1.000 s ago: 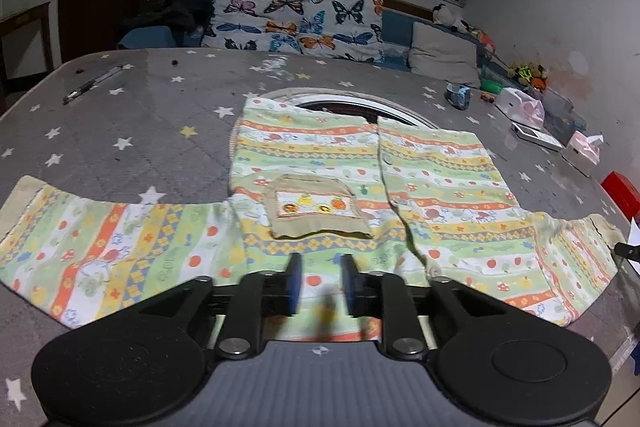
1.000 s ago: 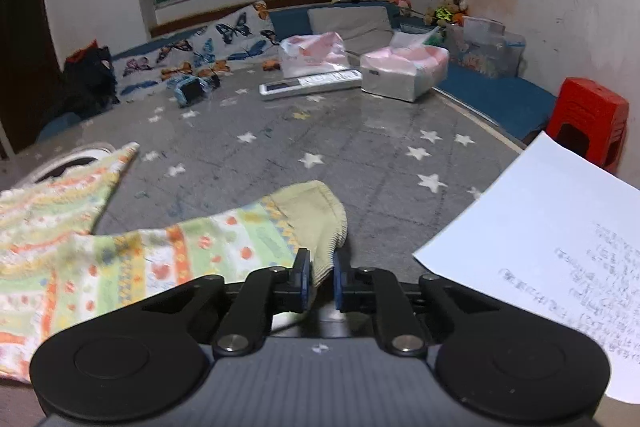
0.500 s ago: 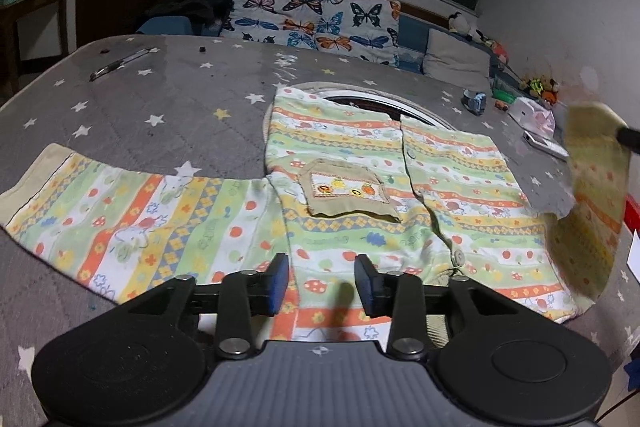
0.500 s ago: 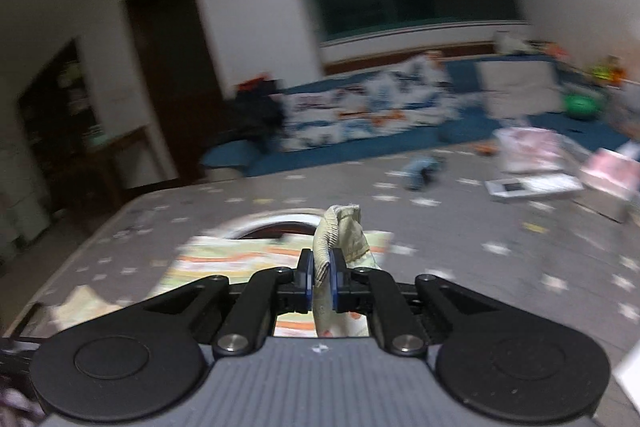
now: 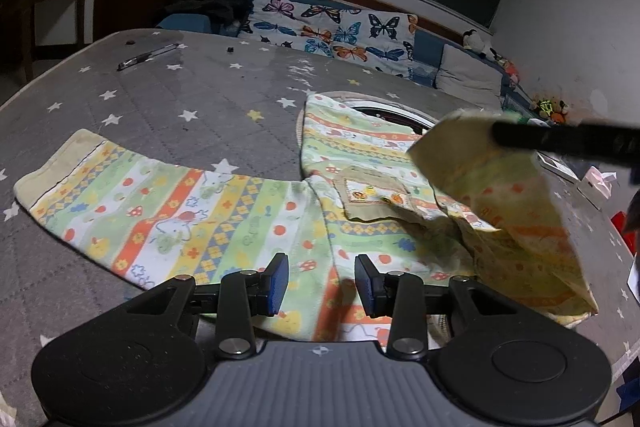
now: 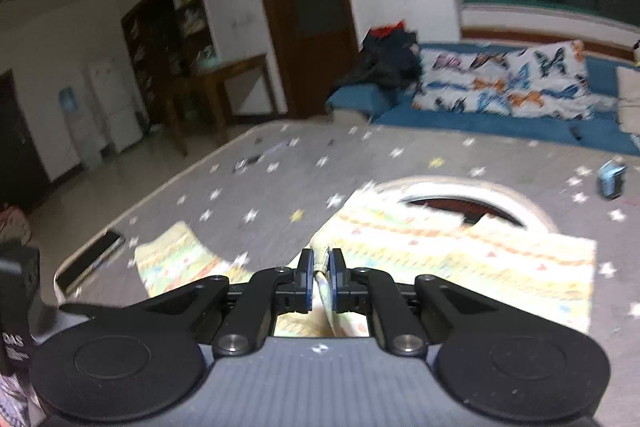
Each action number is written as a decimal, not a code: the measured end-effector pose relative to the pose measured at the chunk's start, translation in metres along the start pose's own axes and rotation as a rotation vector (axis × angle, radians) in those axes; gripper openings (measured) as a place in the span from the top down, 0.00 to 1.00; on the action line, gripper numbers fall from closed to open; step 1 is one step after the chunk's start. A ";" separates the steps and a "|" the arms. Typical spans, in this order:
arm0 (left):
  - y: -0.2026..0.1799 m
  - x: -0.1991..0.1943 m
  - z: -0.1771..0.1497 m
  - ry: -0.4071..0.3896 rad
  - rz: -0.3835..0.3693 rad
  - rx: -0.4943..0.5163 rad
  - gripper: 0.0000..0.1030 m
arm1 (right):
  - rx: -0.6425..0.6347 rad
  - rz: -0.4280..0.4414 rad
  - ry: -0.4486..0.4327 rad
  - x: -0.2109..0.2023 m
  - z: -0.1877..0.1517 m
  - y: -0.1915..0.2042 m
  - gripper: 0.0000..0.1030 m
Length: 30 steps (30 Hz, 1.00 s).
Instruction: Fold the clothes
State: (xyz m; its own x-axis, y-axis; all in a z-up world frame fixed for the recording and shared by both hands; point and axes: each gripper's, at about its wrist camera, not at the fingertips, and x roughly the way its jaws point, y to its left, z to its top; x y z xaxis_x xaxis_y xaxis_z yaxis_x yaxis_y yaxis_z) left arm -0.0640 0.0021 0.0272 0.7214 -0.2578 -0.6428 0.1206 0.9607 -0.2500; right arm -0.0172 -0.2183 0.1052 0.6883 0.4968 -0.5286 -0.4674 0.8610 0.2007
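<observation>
A striped green, yellow and orange child's top [image 5: 224, 223] lies spread on the grey star-print table [image 5: 168, 99], with a beige chest pocket [image 5: 374, 197]. Its left sleeve [image 5: 120, 199] lies flat toward the left. My left gripper [image 5: 322, 283] is open and empty, just above the top's near hem. My right gripper [image 6: 319, 277] is shut on the cuff of the right sleeve [image 6: 320, 263]. In the left wrist view that sleeve [image 5: 504, 195] hangs lifted over the top's right half, held by the right gripper's black fingers [image 5: 560, 141].
A pen [image 5: 146, 57] lies at the table's far left. A round opening [image 5: 400, 111] in the table shows behind the collar. Tissue boxes [image 5: 596, 183] and a remote sit at the right edge. A sofa with butterfly cushions [image 5: 340, 31] stands behind the table.
My right gripper has lifted the right sleeve cuff off the table and carried it left over the top. My left gripper has opened wider and moved a little left.
</observation>
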 end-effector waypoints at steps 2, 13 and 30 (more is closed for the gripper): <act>0.001 0.000 0.001 -0.001 0.004 -0.003 0.62 | -0.010 0.019 0.028 0.008 -0.005 0.006 0.91; -0.018 -0.005 0.014 -0.040 -0.031 0.033 0.62 | 0.024 -0.048 0.079 -0.024 -0.039 -0.021 0.77; -0.077 0.038 0.007 0.026 -0.119 0.151 0.65 | 0.056 -0.284 0.177 -0.077 -0.101 -0.078 0.77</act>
State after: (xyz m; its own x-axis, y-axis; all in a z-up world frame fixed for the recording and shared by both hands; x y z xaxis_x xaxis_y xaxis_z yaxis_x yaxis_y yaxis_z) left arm -0.0411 -0.0806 0.0274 0.6783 -0.3713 -0.6341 0.3067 0.9272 -0.2148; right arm -0.0897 -0.3345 0.0473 0.6774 0.2142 -0.7038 -0.2362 0.9693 0.0677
